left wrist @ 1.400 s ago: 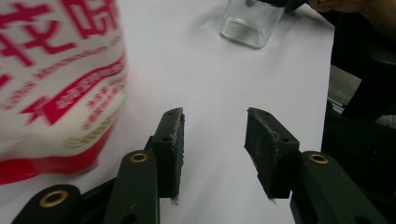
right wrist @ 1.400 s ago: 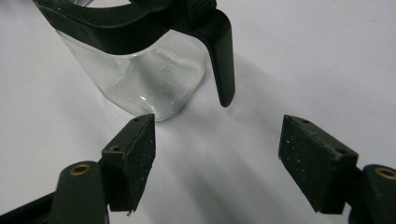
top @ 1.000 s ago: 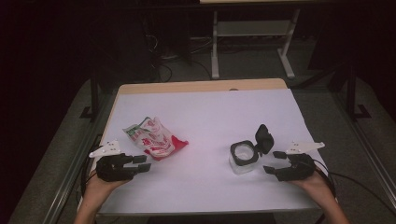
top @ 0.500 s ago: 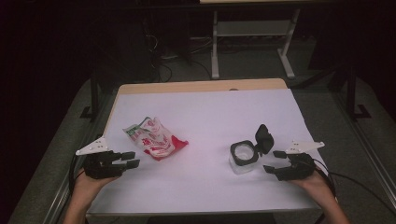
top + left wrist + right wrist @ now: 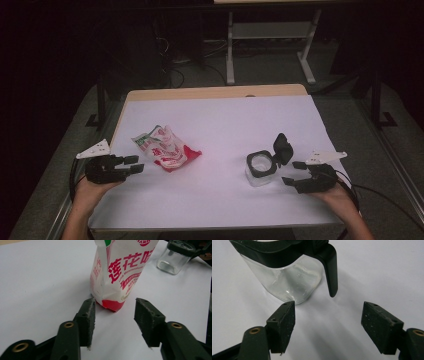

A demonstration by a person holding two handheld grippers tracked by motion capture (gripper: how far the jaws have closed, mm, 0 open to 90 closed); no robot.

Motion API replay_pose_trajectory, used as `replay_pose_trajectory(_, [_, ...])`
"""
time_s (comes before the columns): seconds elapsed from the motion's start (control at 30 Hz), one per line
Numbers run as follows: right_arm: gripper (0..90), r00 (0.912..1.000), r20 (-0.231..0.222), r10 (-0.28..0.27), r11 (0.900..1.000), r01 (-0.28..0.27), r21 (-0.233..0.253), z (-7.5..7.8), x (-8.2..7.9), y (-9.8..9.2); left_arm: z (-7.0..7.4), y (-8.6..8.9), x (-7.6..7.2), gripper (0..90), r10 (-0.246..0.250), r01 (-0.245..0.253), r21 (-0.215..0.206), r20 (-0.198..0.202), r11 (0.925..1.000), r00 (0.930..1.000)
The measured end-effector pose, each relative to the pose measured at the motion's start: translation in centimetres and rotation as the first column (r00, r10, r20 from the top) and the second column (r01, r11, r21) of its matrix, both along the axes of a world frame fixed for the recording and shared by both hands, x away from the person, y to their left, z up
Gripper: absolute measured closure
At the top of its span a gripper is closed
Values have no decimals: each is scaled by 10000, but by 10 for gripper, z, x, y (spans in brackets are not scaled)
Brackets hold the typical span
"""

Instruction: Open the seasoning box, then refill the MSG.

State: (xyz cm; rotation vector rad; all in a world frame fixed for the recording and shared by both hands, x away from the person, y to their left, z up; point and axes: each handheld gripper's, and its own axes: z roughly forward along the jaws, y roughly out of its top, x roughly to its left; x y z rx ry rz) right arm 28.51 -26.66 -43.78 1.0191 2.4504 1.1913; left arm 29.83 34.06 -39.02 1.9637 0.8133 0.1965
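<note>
White table, red-and-white packet, clear jar with black lid.

The table point(image 5: 215, 120) has a plain white top with a pale wood edge at the far side. The packet point(image 5: 120, 272) is white with red characters, a red bottom end and a small green patch. The jar point(image 5: 287, 282) is clear glass with a black rim and black flip lid point(image 5: 281, 148). Both grippers, left point(image 5: 115, 322) and right point(image 5: 328, 325), are black with brass-coloured rivets.

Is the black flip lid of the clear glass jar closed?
No, the black flip lid stands tilted up beside the clear glass jar's open mouth.

"莲花味" on the packet point(image 5: 120, 272)
</note>
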Motion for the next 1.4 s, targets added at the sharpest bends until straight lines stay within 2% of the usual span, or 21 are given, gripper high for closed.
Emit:
replay_pose_trajectory(0.2, [271,10000,-29,-73,10000,73,-10,-1,1,0,1,-11,10,430,-89,89,38,176,10000,9998])
replay_pose_trajectory(0.27, [270,10000,-16,-83,10000,83,13,-1,1,0,2,-15,14,418,-90,98,-276,275,9996,9996])
replay_pose_trajectory(0.37, [271,9999,-21,-106,9999,106,18,0,1,0,2,-21,21,403,-115,130,-345,421,9993,9990])
replay_pose_trajectory(0.53, [270,10000,-50,-79,10000,79,-16,-1,1,0,-2,-33,33,403,-278,286,-209,407,9994,9988])
replay_pose_trajectory(0.67, [270,9999,-42,-91,10000,91,-18,-1,1,-1,-4,-45,39,439,-365,374,-148,543,9992,9979])
replay_pose_trajectory(0.8, [271,10000,37,-43,10000,43,-19,-2,1,-2,-5,-51,39,477,-196,198,-29,678,9998,9975])
replay_pose_trajectory(0.97, [271,10000,-9,-39,10000,39,-21,-2,1,-2,-5,-53,38,592,7,-17,121,803,9999,9968])
replay_pose_trajectory(1.07, [271,10000,-38,-63,10000,63,-28,-2,1,-1,-7,-54,39,682,52,-63,156,718,9999,9974])
replay_pose_trajectory(1.17, [271,10000,-46,-54,10000,54,-3,-2,1,0,-7,-54,41,744,134,-131,-46,566,9999,9983])
replay_pose_trajectory(1.4, [271,10000,-83,-29,10000,29,-76,-3,1,0,-5,-56,42,764,227,-221,-144,383,9997,9990])
